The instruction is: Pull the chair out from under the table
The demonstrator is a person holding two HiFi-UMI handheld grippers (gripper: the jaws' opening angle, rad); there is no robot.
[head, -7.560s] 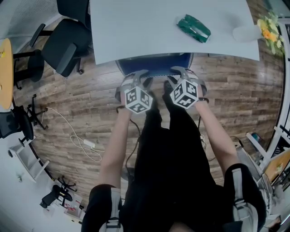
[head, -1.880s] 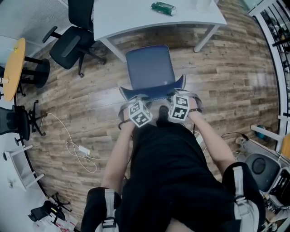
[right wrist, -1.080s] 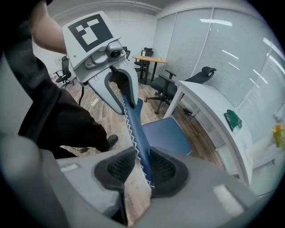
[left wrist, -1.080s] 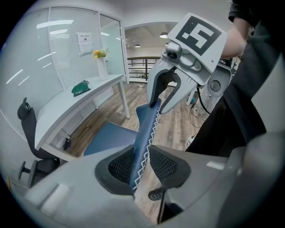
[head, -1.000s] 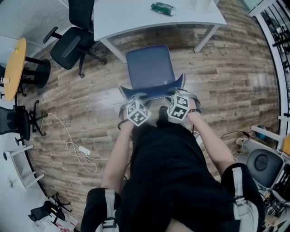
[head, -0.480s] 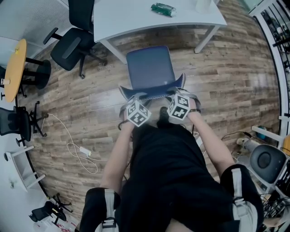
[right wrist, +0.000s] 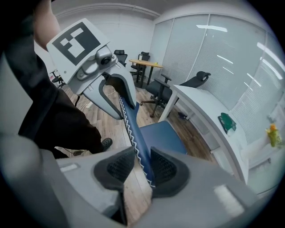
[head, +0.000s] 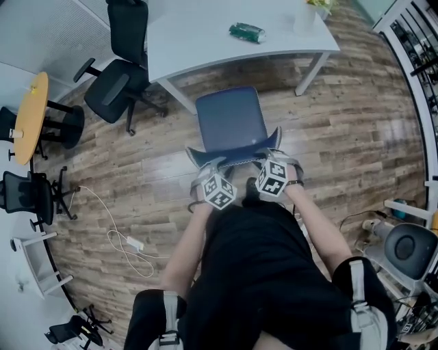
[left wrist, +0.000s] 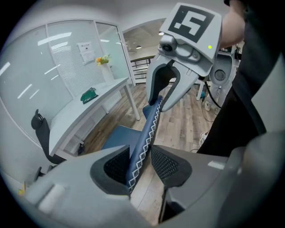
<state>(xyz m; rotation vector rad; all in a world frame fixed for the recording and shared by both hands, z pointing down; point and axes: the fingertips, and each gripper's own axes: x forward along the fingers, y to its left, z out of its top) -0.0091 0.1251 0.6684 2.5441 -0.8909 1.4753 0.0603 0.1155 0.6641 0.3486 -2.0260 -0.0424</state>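
The blue chair (head: 229,122) stands on the wood floor, its seat out from under the white table (head: 198,34). The chair's backrest (head: 236,154), edged with a white zigzag, faces the person. My left gripper (head: 209,164) straddles the backrest's top edge near its left end, my right gripper (head: 270,158) near its right end. In the left gripper view the backrest (left wrist: 149,129) runs between the pads of the left gripper (left wrist: 141,165), with a gap on one side as the jaws are opening. The right gripper (right wrist: 136,168) is likewise opening around the backrest (right wrist: 131,129).
A green packet (head: 246,32) and a cup (head: 304,17) lie on the table. A black office chair (head: 113,89) stands at the left, and a yellow round table (head: 31,113) beyond it. A white cable (head: 123,232) trails on the floor. The person's legs are close behind the chair.
Since the earliest frame the chair has come out from under the table toward the person. Over the last second both grippers stay at the backrest, and the head view has shifted slightly.
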